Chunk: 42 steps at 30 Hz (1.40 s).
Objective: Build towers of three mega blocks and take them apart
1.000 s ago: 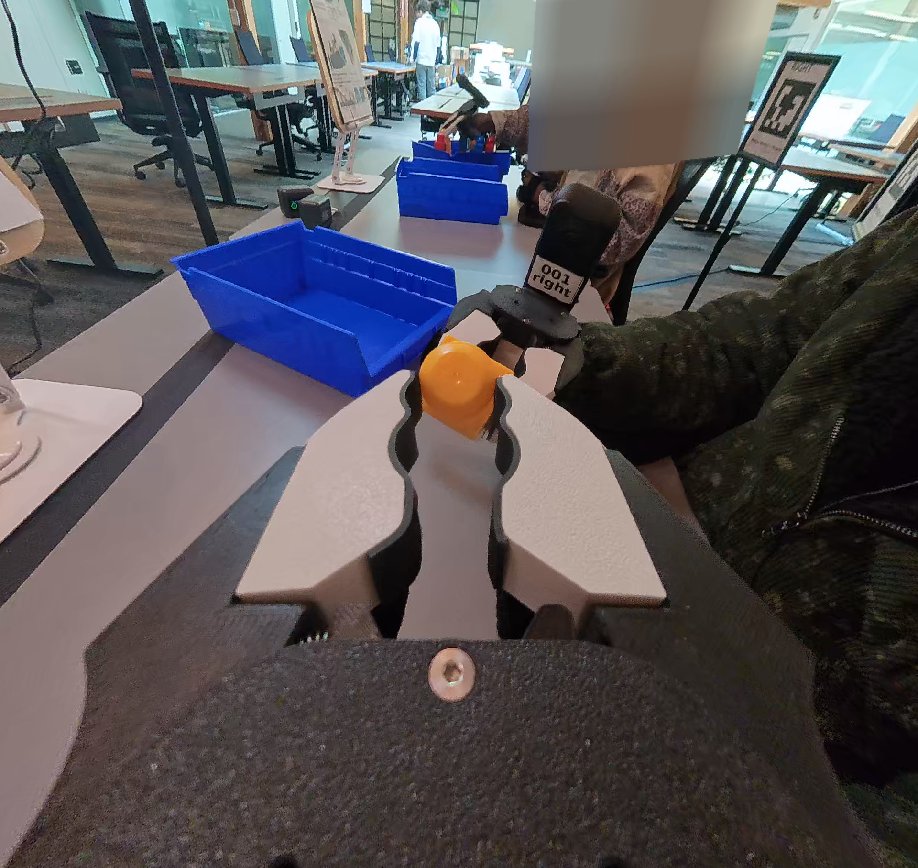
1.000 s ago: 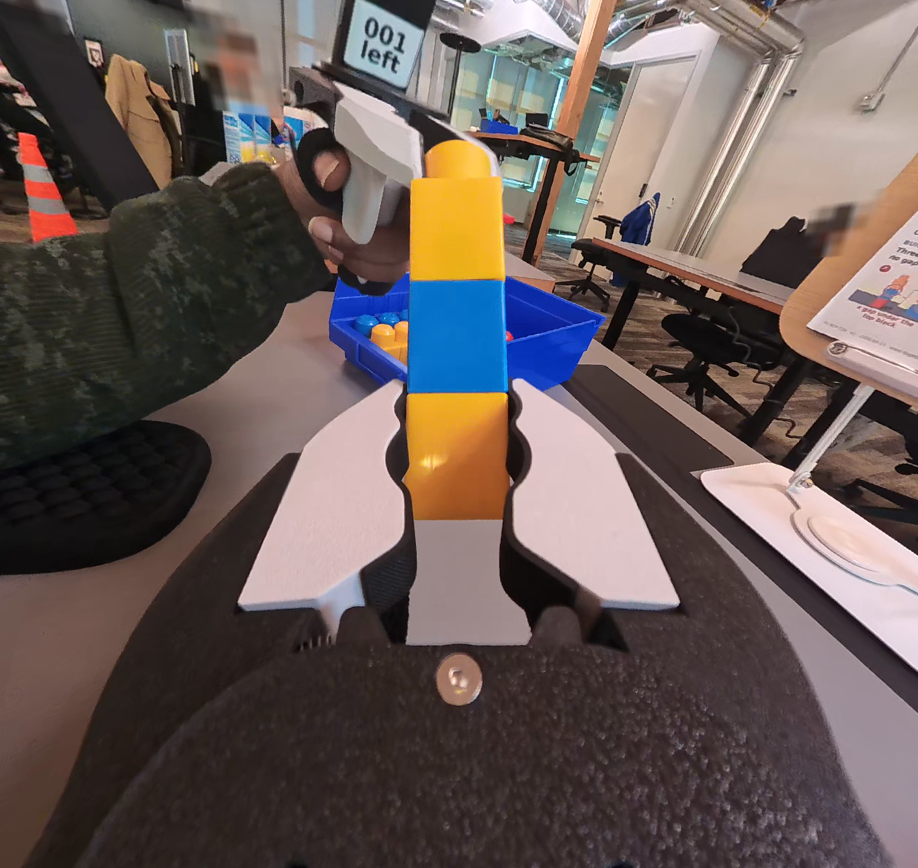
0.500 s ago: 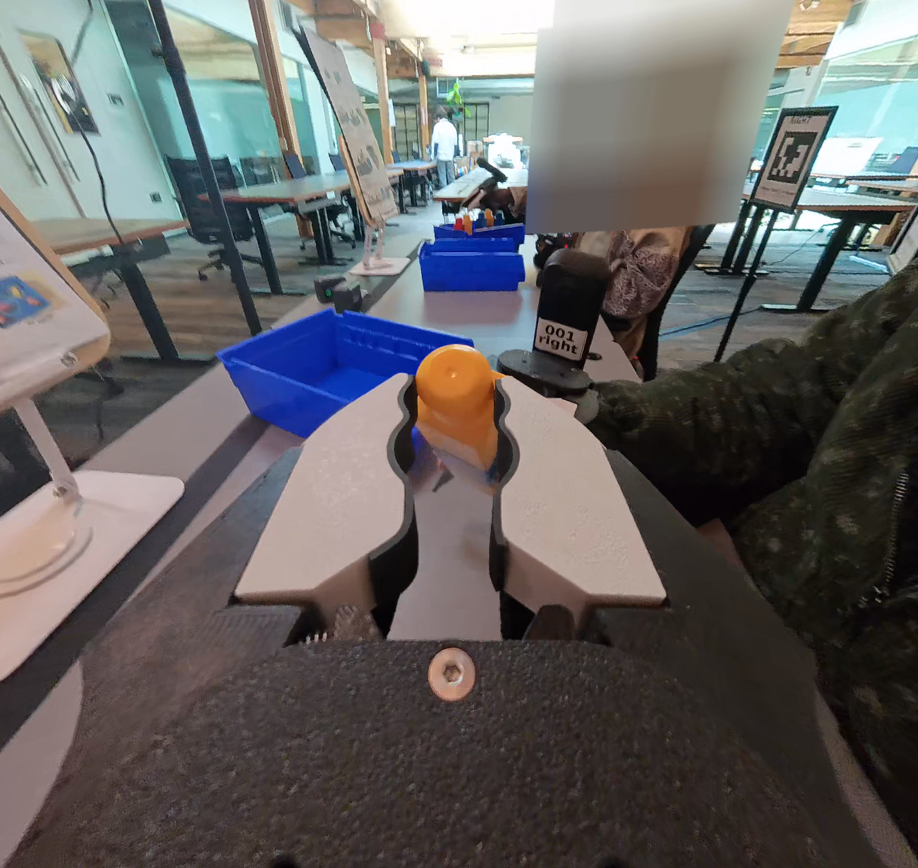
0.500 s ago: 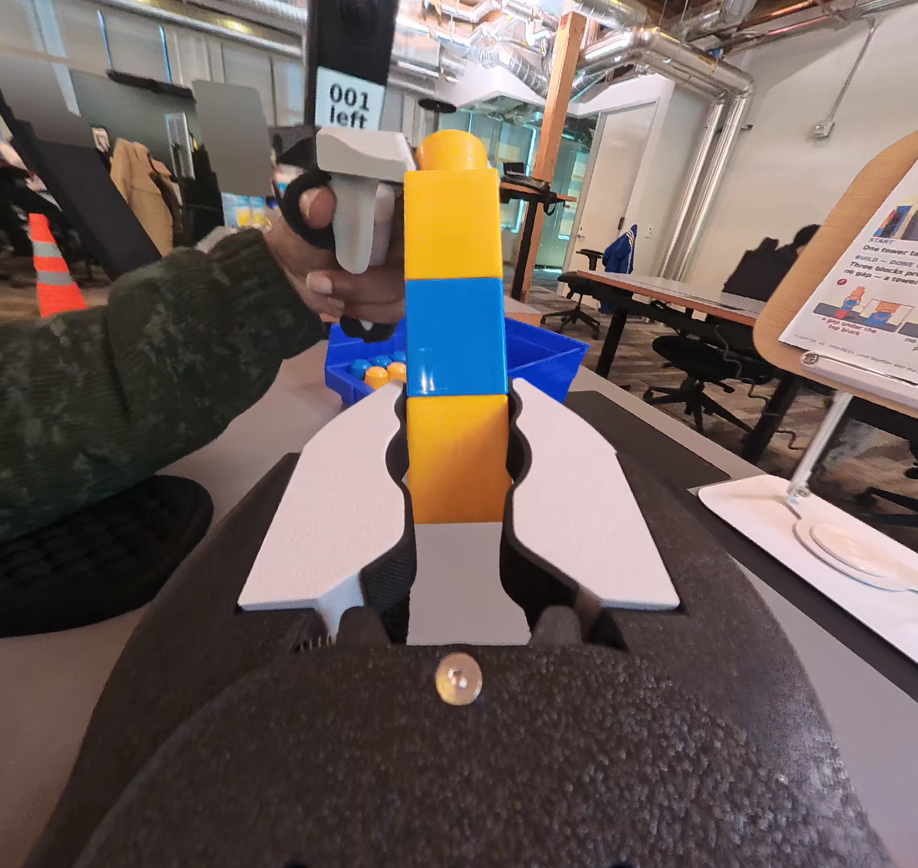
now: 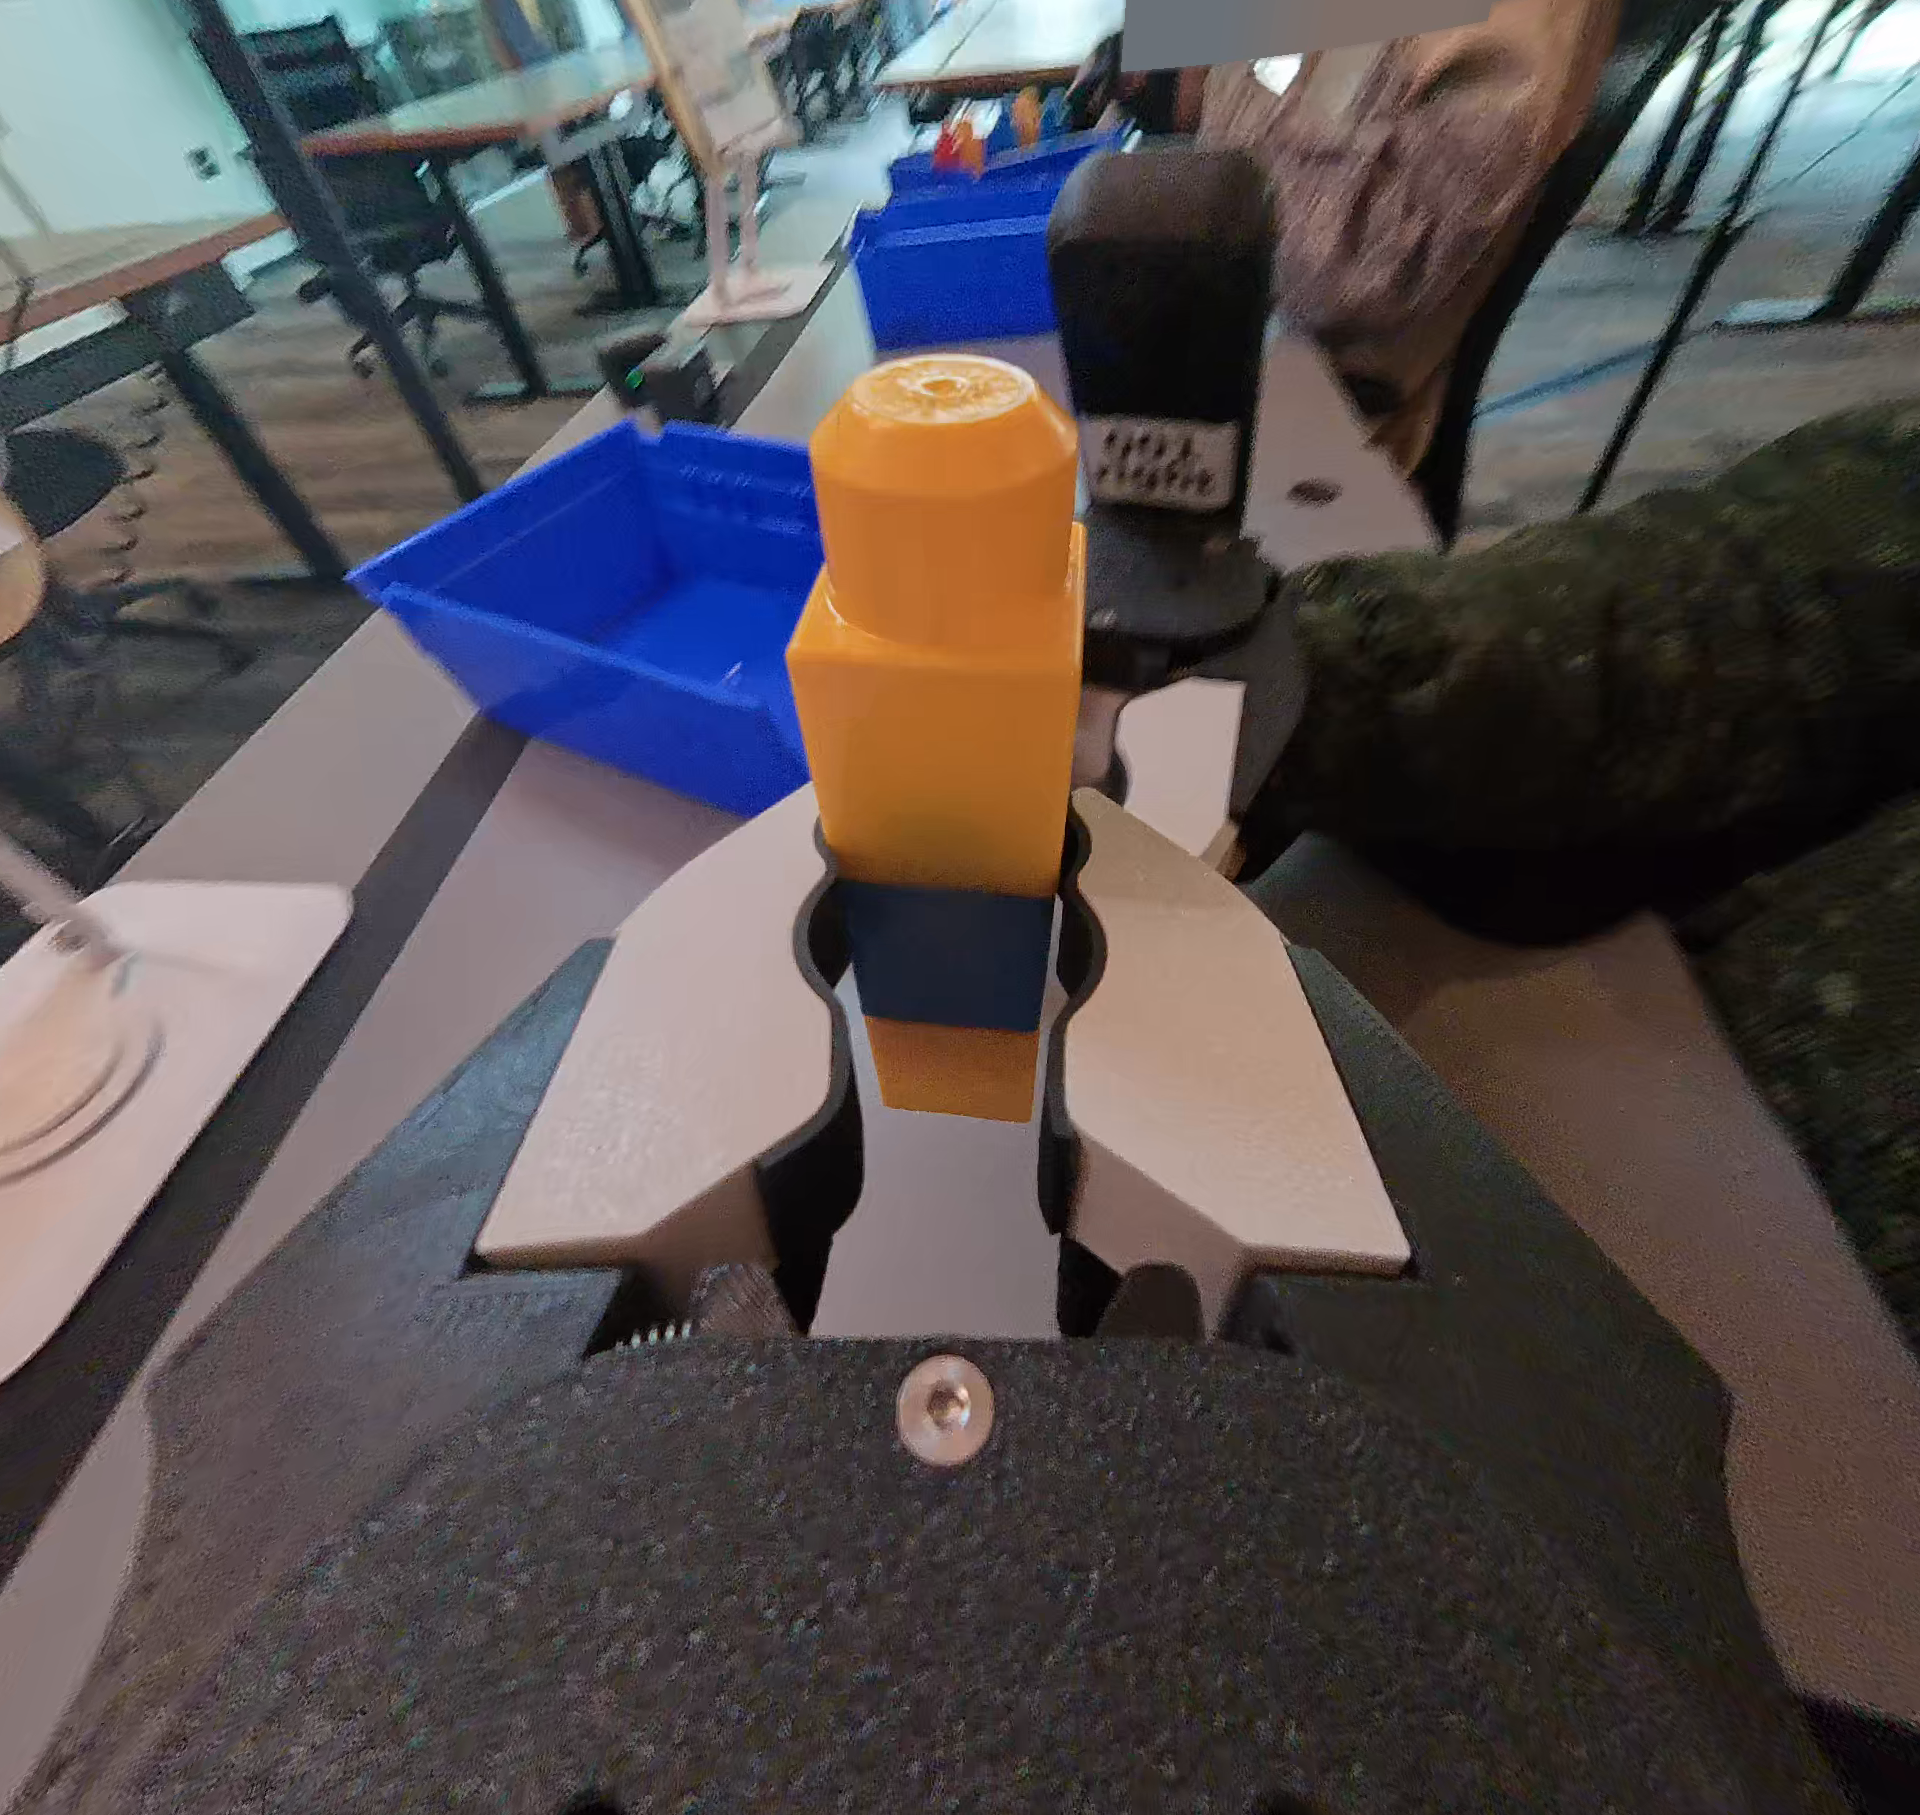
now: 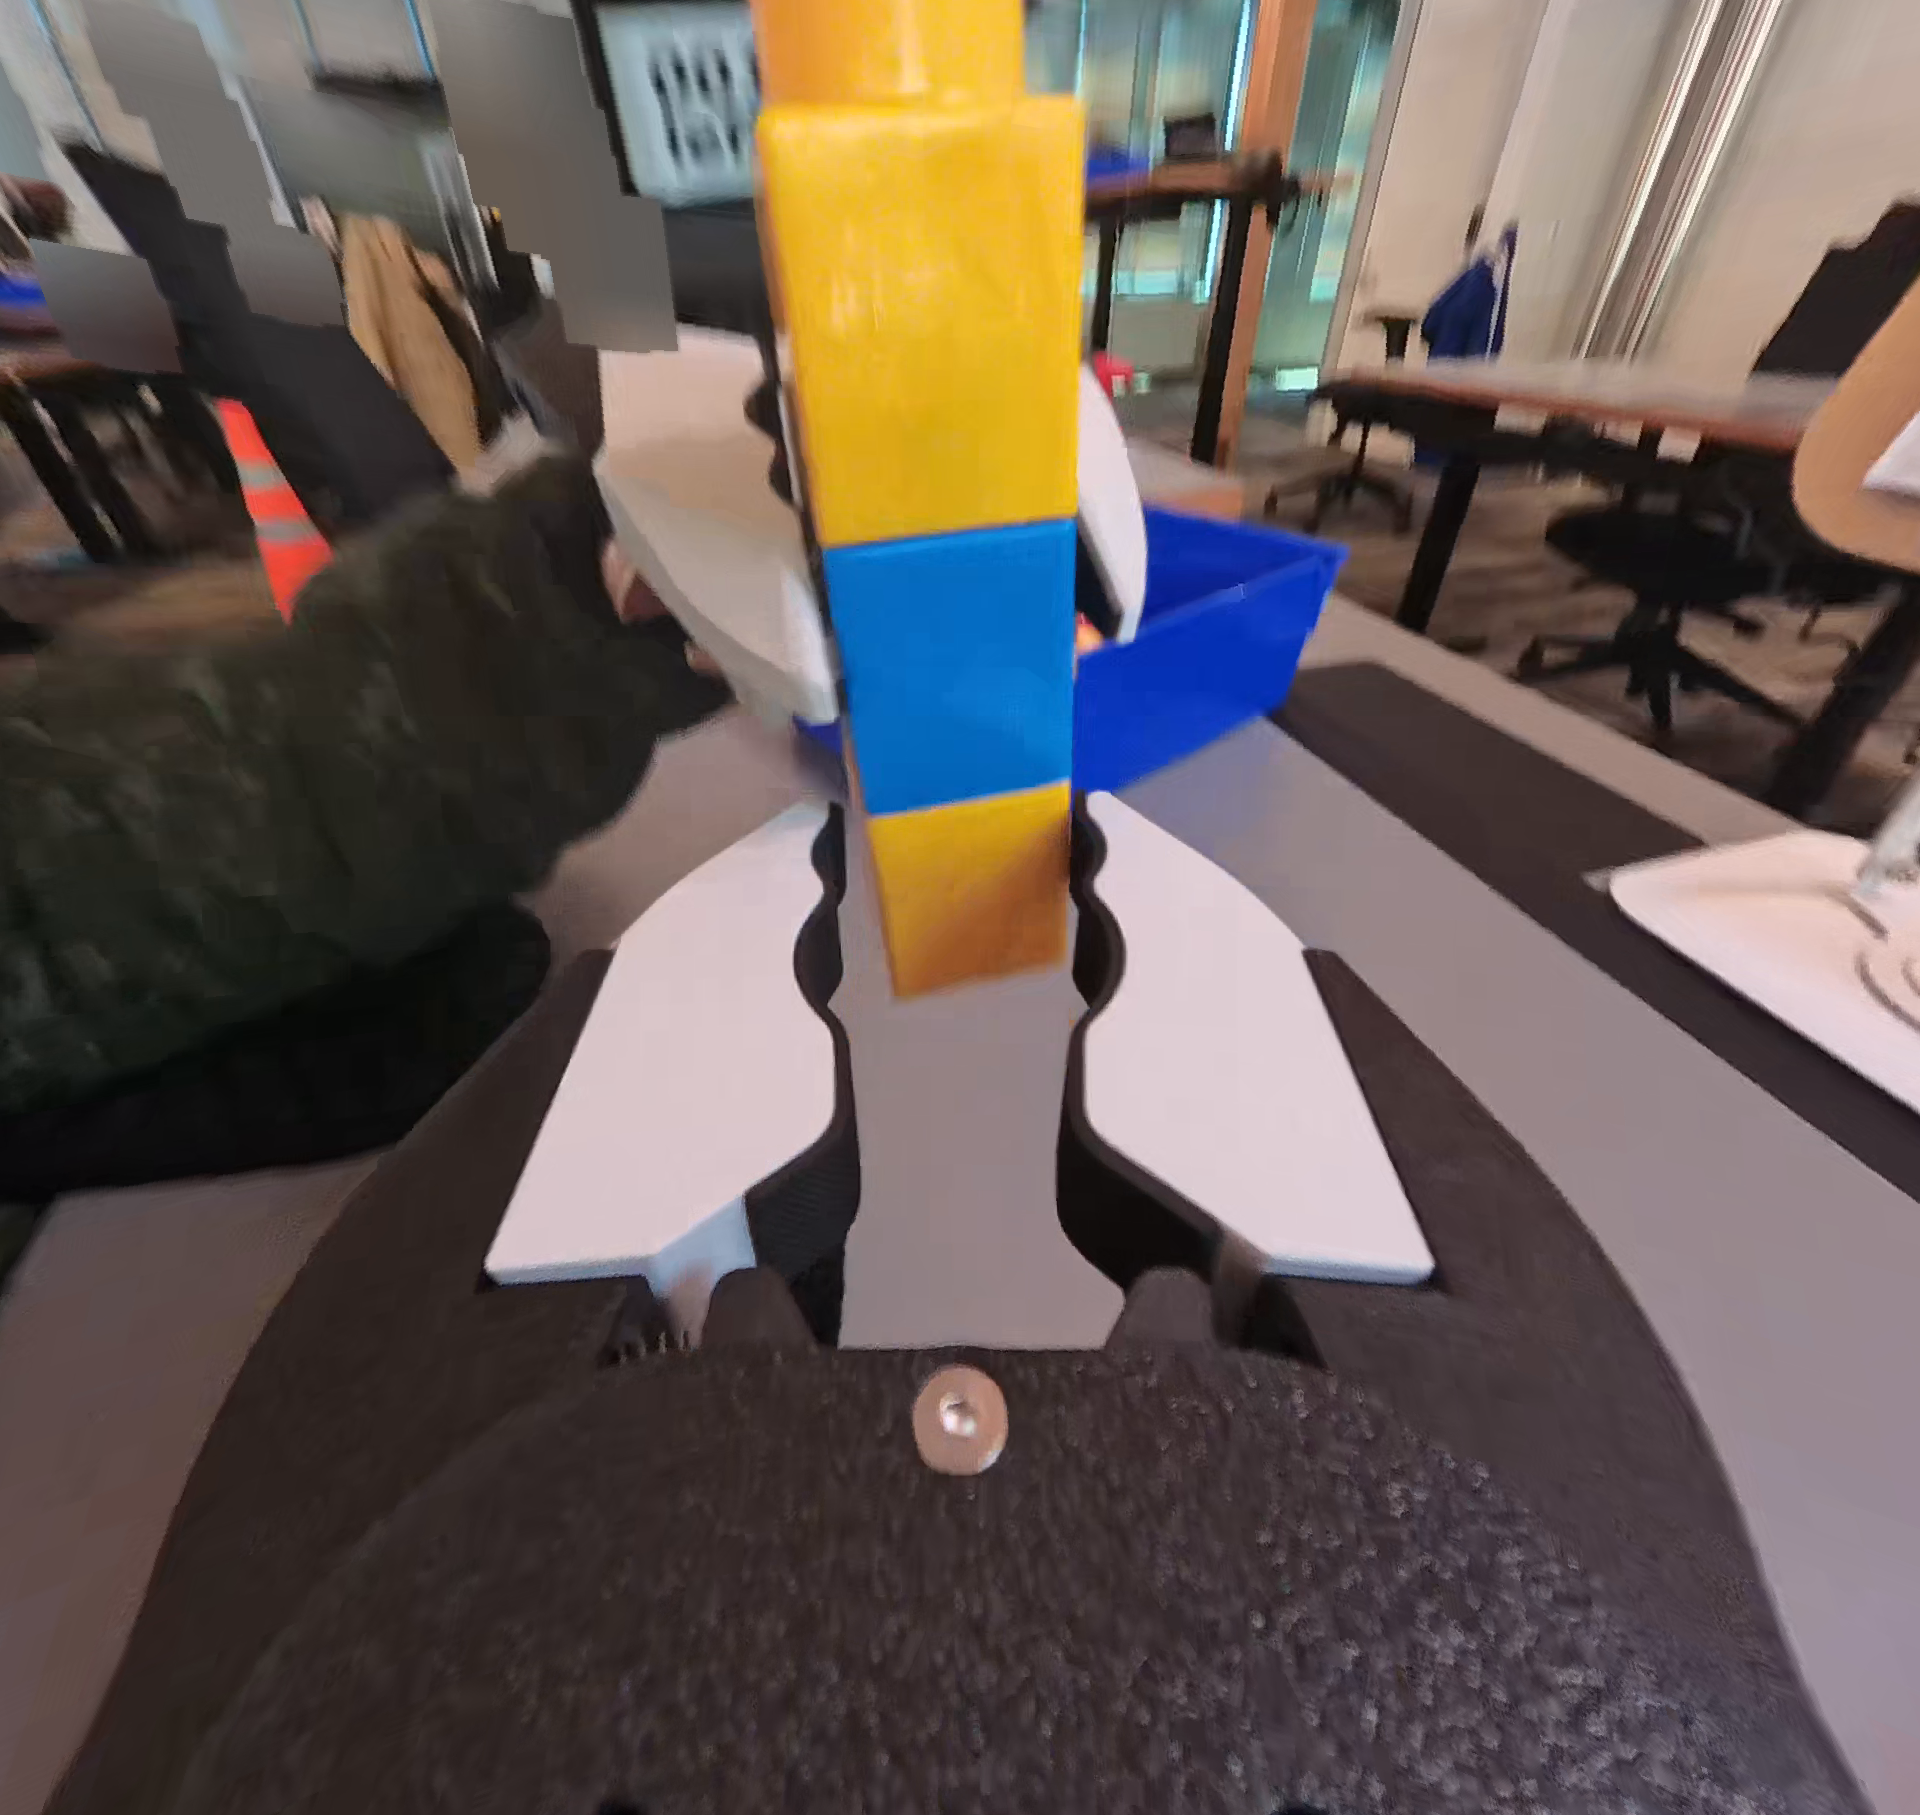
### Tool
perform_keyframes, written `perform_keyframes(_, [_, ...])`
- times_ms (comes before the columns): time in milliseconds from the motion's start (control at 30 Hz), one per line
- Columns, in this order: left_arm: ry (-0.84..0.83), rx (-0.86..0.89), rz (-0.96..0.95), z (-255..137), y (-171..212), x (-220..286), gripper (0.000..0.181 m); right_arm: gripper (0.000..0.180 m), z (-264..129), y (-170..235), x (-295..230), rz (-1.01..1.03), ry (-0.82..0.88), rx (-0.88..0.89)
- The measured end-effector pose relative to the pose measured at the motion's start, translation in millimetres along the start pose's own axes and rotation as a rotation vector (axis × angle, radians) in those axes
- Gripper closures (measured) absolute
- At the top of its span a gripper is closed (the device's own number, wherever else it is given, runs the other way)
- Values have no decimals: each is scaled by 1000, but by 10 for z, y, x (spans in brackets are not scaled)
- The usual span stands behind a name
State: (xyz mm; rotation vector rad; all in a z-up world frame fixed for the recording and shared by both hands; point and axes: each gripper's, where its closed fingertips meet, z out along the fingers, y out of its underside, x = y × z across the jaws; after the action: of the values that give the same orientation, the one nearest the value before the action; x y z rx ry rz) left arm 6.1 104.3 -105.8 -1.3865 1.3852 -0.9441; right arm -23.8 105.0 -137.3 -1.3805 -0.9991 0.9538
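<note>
A three-block tower [image 5: 940,789] stands upright in the middle of both views: an orange block [image 5: 940,716] on top, a blue block [image 5: 943,960] under it, and an orange bottom block [image 6: 971,898] resting on the grey desk [image 5: 343,809].

In the left wrist view, the left gripper [image 5: 945,835] reaches in level with the tower, and its white fingers [image 5: 717,1017] sit on either side of the seam between the top orange block and the blue one, their tips pressed against the top block's lower sides, so they appear closed on it. In the right wrist view the same gripper shows behind the tower in the centre of the frame, a green sleeve [image 6: 343,716] leading to it from the left edge.

The right gripper [image 6: 961,835] lies low over the desk, pointing at the tower's base. Its fingers [image 6: 686,1059] flank the bottom orange block, with a thin gap on each side; they look slightly parted, not squeezing. In the left wrist view this gripper appears just behind the tower, right of centre, held by an arm in the same green sleeve.

A blue bin [image 5: 623,622] sits on the desk in the middle left of the left wrist view, and its visible inside looks bare. Another blue bin [image 6: 1195,643] shows behind the tower, right of centre in the right wrist view, with a glimpse of something orange and red just inside its near end. More blue bins [image 5: 956,259] stand farther up the desk, blurred.
</note>
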Motion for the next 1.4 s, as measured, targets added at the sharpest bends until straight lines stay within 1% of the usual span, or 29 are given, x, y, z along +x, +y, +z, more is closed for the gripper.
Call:
perform_keyframes(67, [-83, -139, 45, -89, 221, -122, 144, 129, -29, 87, 80, -37, 30, -71])
perform_keyframes(133, [-132, -282, 69, -165, 483, -210, 144, 129, -99, 5, 124, -47, 44, -52])
perform_keyframes(233, [-126, -421, 64, -146, 785, -236, 144, 132, -181, -137, 158, -82, 82, -23])
perform_keyframes(300, [-109, -502, 75, -73, 945, -217, 144, 132, -165, -120, 139, -101, 87, -43])
perform_keyframes(433, [-67, -610, 100, 45, 1131, -131, 144, 131, -70, 100, 116, -114, 70, -145])
perform_keyframes(467, [-57, -628, 101, 57, 1159, -111, 144, 134, -57, 142, 119, -108, 66, -160])
perform_keyframes(500, [-53, -646, 107, 56, 1187, -101, 144, 144, -56, 178, 117, -112, 59, -173])
perform_keyframes(633, [-49, -678, 134, 53, 1251, -91, 144, 150, -86, 289, 96, -132, 34, -263])
perform_keyframes(700, [-66, -633, 113, 63, 1187, -115, 143, 150, -130, 279, 104, -157, 42, -308])
perform_keyframes(767, [-92, -524, 85, 61, 1012, -165, 141, 150, -217, 175, 141, -183, 61, -331])
perform_keyframes(800, [-132, -450, 87, 44, 890, -245, 140, 150, -279, 71, 182, -188, 79, -326])
perform_keyframes(833, [-222, -360, 101, 0, 740, -404, 136, 150, -361, -49, 266, -195, 113, -323])
perform_keyframes(867, [-317, -262, 99, -74, 593, -572, 137, 150, -465, -171, 391, -208, 156, -333])
perform_keyframes(900, [-388, -164, 72, -169, 472, -706, 145, 150, -591, -288, 541, -215, 200, -358])
perform_keyframes(933, [-427, -70, 32, -263, 389, -798, 152, 150, -733, -414, 722, -211, 250, -387])
perform_keyframes(967, [-453, 8, -12, -358, 348, -874, 164, 150, -889, -553, 934, -204, 311, -414])
perform_keyframes(1067, [-573, 157, -109, -631, 381, -1136, 181, 150, -1386, -848, 1657, -181, 497, -537])
perform_keyframes(1100, [-642, 199, -137, -734, 409, -1247, 181, 150, -1555, -874, 1920, -179, 560, -595])
perform_keyframes(1200, [-811, 284, -248, -1008, 534, -1494, 181, 150, -1918, -741, 2572, -102, 676, -720])
perform_keyframes(1233, [-811, 324, -275, -1050, 520, -1501, 181, 150, -1963, -644, 2721, -75, 680, -738])
perform_keyframes(1267, [-819, 352, -277, -1093, 494, -1504, 181, 150, -1986, -525, 2845, -49, 674, -754])
perform_keyframes(1333, [-898, 358, -226, -1201, 439, -1516, 181, 150, -2018, -274, 3077, -17, 674, -785])
perform_keyframes(1400, [-878, 336, -176, -1164, 356, -1463, 181, 150, -2022, -53, 3276, 21, 667, -788])
